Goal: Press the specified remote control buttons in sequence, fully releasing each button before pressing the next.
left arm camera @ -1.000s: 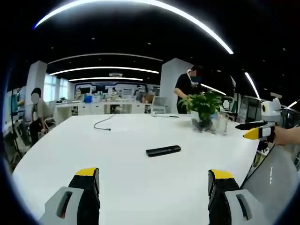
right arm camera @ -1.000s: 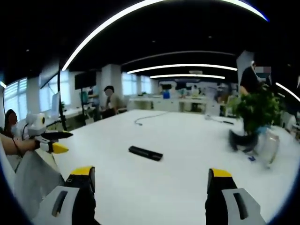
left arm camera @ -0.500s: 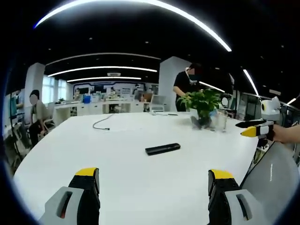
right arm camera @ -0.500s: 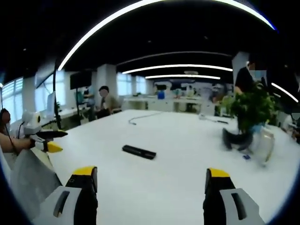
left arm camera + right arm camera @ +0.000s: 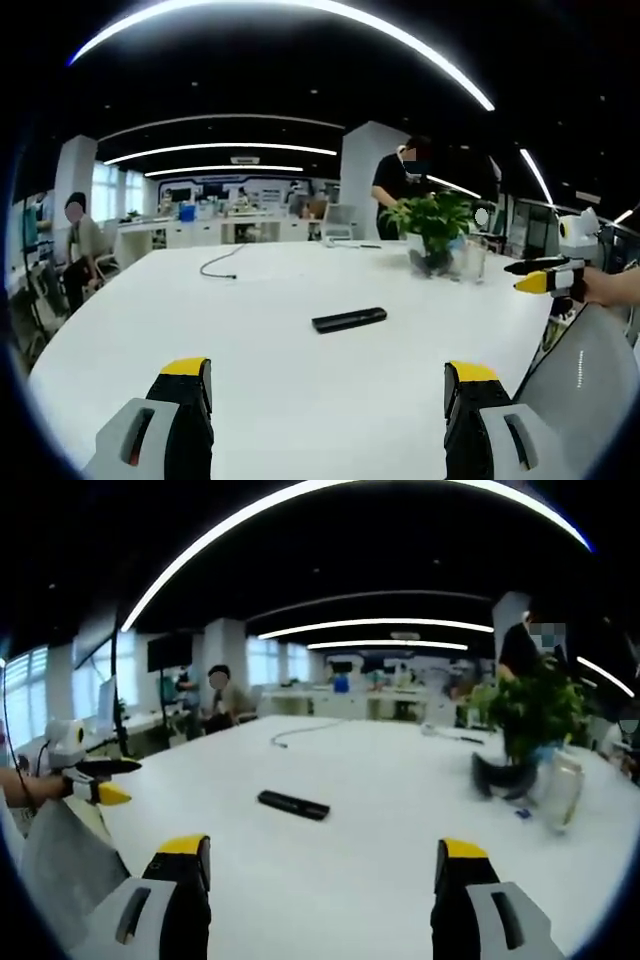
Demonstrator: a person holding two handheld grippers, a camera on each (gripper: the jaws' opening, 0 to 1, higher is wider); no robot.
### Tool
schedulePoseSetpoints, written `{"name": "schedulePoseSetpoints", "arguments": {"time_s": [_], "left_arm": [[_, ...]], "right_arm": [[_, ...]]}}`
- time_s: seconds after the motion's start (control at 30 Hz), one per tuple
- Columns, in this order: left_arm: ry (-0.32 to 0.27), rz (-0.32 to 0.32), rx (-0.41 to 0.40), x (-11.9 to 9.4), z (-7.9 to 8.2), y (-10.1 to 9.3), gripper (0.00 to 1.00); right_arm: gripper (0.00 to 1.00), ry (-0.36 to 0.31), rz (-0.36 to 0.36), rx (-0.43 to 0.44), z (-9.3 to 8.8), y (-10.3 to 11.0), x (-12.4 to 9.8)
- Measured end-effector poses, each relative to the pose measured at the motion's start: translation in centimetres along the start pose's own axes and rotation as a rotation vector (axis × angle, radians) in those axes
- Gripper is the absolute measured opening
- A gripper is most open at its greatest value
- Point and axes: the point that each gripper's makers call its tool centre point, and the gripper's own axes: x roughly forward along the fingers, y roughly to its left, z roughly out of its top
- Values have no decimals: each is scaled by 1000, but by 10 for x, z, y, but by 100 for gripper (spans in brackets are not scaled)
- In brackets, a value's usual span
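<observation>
A black remote control (image 5: 348,320) lay flat near the middle of the white counter (image 5: 250,330), well apart from both tools. The left hand-held gripper (image 5: 330,400) hovered over the near edge with its yellow-tipped jaws spread wide and nothing between them; in the right gripper view it appeared at the far left (image 5: 105,780), held in a person's hand. The right hand-held gripper (image 5: 322,878) likewise stood wide open and empty above the counter, with the remote (image 5: 293,804) ahead of it. A potted plant (image 5: 435,232) stood at the far right of the counter beside a clear glass (image 5: 473,260), and a cable (image 5: 220,262) trailed at the far side
</observation>
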Motion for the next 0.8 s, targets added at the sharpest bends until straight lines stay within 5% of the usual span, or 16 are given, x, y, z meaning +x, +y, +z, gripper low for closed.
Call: {"name": "schedulePoseSetpoints", "arguments": {"time_s": [0.8], "left_arm": [[20, -2, 7, 2, -3, -1, 100]], "right_arm": [[91, 27, -16, 16, -5, -4, 1]]}}
